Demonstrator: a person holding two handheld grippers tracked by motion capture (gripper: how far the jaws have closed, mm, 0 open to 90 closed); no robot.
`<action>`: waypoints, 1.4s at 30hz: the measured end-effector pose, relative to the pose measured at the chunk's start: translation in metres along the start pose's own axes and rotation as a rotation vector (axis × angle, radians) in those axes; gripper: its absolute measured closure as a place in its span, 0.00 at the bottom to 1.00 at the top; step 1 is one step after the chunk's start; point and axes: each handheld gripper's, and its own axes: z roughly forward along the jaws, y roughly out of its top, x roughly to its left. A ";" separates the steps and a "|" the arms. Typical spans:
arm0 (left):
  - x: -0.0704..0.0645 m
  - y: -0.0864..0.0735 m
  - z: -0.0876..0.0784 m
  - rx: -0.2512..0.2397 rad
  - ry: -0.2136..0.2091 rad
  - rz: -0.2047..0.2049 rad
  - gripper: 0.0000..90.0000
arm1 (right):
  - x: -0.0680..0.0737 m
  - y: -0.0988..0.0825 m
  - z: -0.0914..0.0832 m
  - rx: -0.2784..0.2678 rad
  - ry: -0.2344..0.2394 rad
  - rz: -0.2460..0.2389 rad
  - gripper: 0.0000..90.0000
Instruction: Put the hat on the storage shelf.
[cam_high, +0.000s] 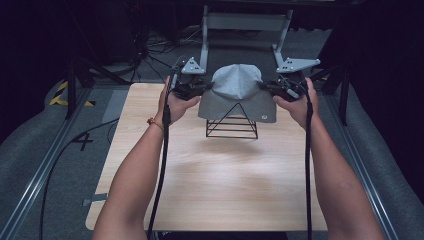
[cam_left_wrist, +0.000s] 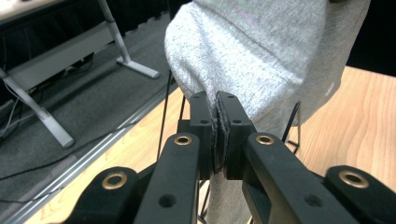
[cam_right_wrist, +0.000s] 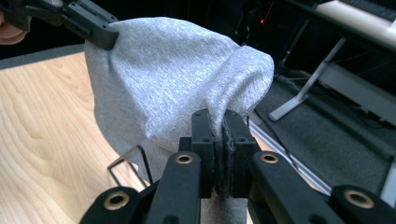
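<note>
1. A pale wood-grain table (cam_high: 200, 190) is seen, its near half bare, with two forearms reaching in from the near edge.
2. Toward the far edge, at the middle, a black wire pyramid stand (cam_high: 231, 122) is covered by a soft grey knit hat (cam_high: 236, 92).
3. The hat's left side is pinched by the left gripper (cam_left_wrist: 215, 116), its jaws pressed together on a fold of fabric.
4. The hat's right side is clamped likewise by the right gripper (cam_right_wrist: 219, 128), jaws nearly touching.
5. The hat is held between both grippers, draped loosely over the stand's peak.
</note>
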 end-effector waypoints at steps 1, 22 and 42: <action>0.000 -0.006 0.003 0.008 0.000 -0.009 0.96 | 0.000 -0.003 0.002 0.003 0.005 0.002 0.95; -0.012 -0.055 0.031 0.088 -0.019 -0.006 0.96 | 0.008 -0.055 0.023 0.052 0.050 0.049 0.95; -0.022 -0.085 0.051 0.155 -0.029 -0.001 0.96 | 0.016 -0.093 0.046 0.127 0.062 0.088 0.94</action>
